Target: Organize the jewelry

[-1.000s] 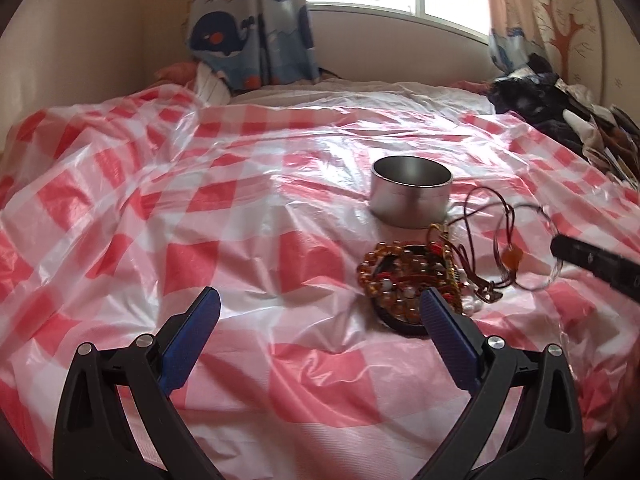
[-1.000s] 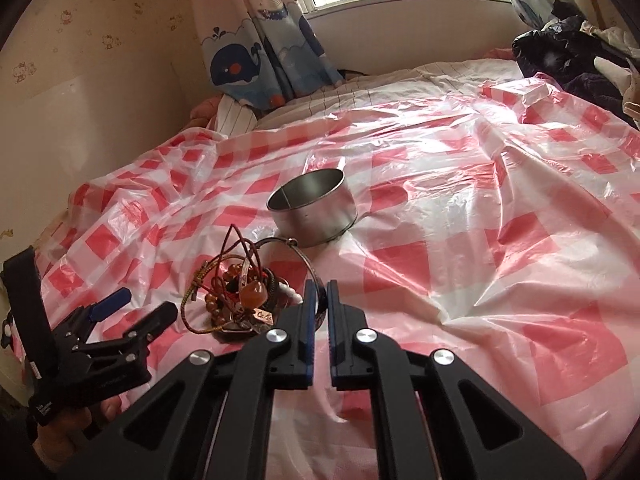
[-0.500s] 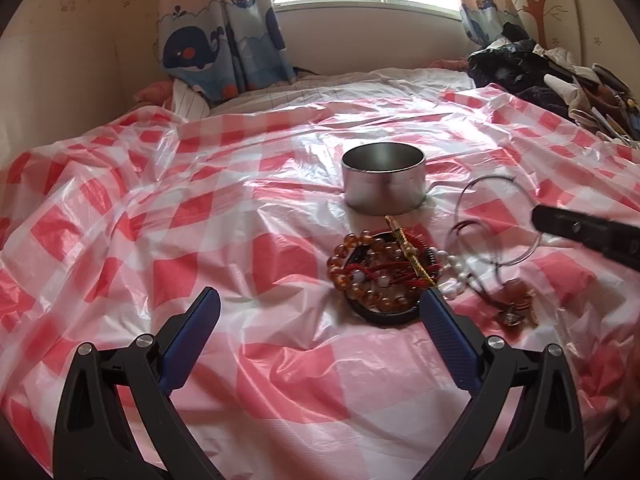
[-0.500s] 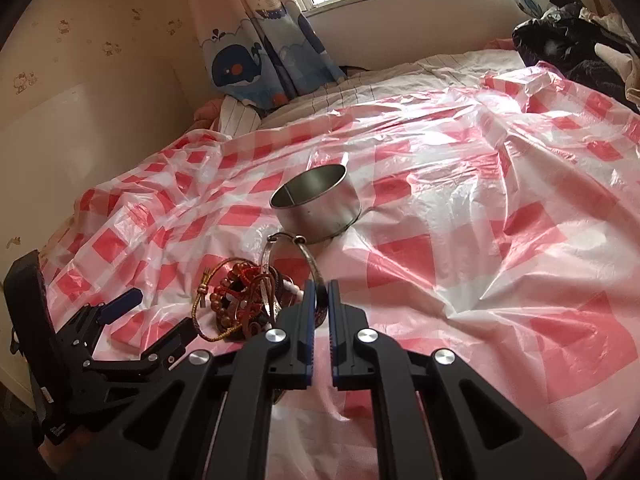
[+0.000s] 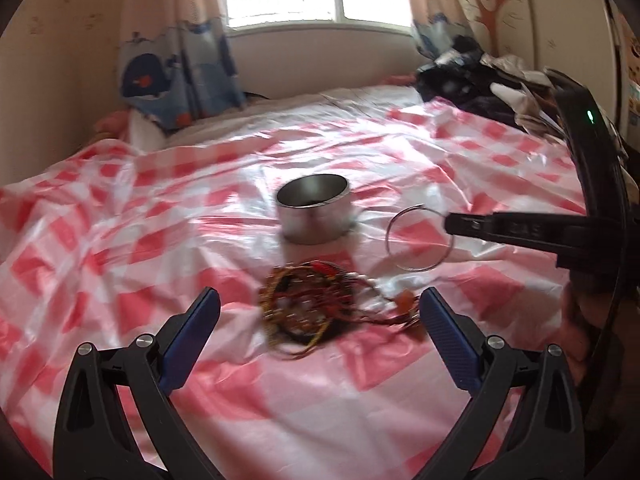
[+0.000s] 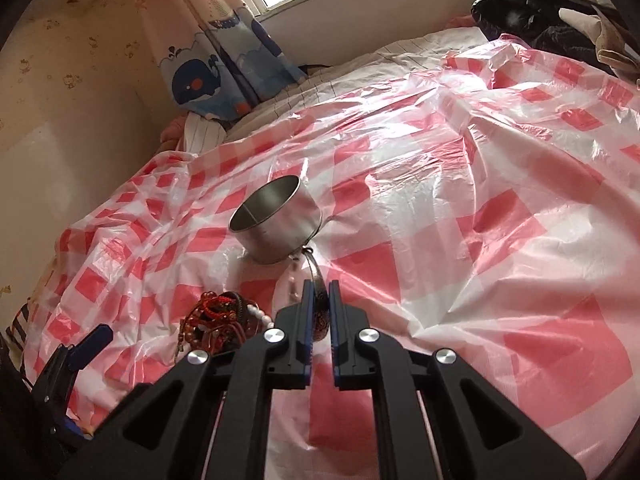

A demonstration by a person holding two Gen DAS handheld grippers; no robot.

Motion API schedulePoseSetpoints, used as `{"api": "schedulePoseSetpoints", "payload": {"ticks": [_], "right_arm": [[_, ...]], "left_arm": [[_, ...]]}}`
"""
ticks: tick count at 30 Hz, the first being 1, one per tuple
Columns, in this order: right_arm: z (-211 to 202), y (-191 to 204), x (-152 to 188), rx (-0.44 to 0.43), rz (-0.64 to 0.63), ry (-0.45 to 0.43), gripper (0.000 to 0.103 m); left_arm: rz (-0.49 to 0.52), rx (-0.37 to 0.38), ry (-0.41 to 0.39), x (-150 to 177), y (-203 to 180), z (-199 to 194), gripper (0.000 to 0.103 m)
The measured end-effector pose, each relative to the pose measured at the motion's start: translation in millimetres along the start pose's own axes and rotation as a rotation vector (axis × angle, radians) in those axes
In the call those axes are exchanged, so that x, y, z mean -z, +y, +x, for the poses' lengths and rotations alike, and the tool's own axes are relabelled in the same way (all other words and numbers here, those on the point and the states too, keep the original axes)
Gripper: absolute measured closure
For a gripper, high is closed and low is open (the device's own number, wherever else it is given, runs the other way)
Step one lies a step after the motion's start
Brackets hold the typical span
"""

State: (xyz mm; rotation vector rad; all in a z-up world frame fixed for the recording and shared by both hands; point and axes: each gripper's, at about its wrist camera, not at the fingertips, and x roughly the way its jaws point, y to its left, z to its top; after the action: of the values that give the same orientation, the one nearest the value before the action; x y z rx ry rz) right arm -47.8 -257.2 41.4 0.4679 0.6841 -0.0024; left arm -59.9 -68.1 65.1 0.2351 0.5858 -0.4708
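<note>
Right claw (image 6: 320,300) clamped on a silver bangle (image 5: 419,238); left claw (image 5: 320,312) apart; jewelry heap (image 5: 308,308) blurred.

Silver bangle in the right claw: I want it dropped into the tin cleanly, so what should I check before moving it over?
1. Grip: right claw shut on the silver bangle: ok.
2. Bangle free of the jewelry pile: hangs apart from it in the left wrist view: ok.
3. Tin upright, mouth open: ok.
4. Tin empty: the inside shows bare metal, but its floor is hidden: cannot tell.
5. Left claw clear of the path: open, low, nearer than the pile: ok.
6. Cords trailing from the bangle: none seen, the view is blurred: cannot tell.
</note>
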Motion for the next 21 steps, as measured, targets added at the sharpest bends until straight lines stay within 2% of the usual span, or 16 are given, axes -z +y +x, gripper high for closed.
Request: {"api": "schedulePoseSetpoints", "payload": {"ticks": [5, 6, 7, 9, 10, 11, 12, 15, 17, 21], "right_arm": [[7, -14, -8, 0.079, -0.001, 0.034, 0.095], [11, -18, -5, 0.082, 0.007, 0.056, 0.095], [14, -21, -3, 0.079, 0.016, 0.071, 0.095], [19, -22, 1, 0.07, 0.02, 0.095, 0.093], [21, -19, 2, 0.068, 0.008, 0.101, 0.077], [20, -16, 2, 0.074, -0.005, 0.095, 0.061], [20, -14, 3, 0.082, -0.018, 0.088, 0.058], [24, -9, 4, 0.111, -0.046, 0.101, 0.054], [30, -8, 6, 0.128, -0.057, 0.129, 0.046], [39, 1, 11, 0.158, -0.12, 0.162, 0.043]], "left_arm": [[-0.027, 0.077, 0.103, -7, -7, 52, 0.007], [-0.032, 0.09, 0.127, -6, -7, 60, 0.011], [-0.042, 0.104, 0.154, -4, -3, 69, 0.017], [-0.051, 0.131, 0.189, -2, 0, 76, 0.054], [-0.043, 0.12, 0.185, -2, 2, 74, 0.062], [-0.045, 0.11, 0.179, -3, 3, 73, 0.076], [-0.058, 0.109, 0.178, -3, 8, 69, 0.083], [-0.073, 0.11, 0.169, -5, 20, 57, 0.092], [-0.083, 0.124, 0.16, -5, 29, 47, 0.095], [-0.059, 0.132, 0.153, -6, 33, 36, 0.101]]}}
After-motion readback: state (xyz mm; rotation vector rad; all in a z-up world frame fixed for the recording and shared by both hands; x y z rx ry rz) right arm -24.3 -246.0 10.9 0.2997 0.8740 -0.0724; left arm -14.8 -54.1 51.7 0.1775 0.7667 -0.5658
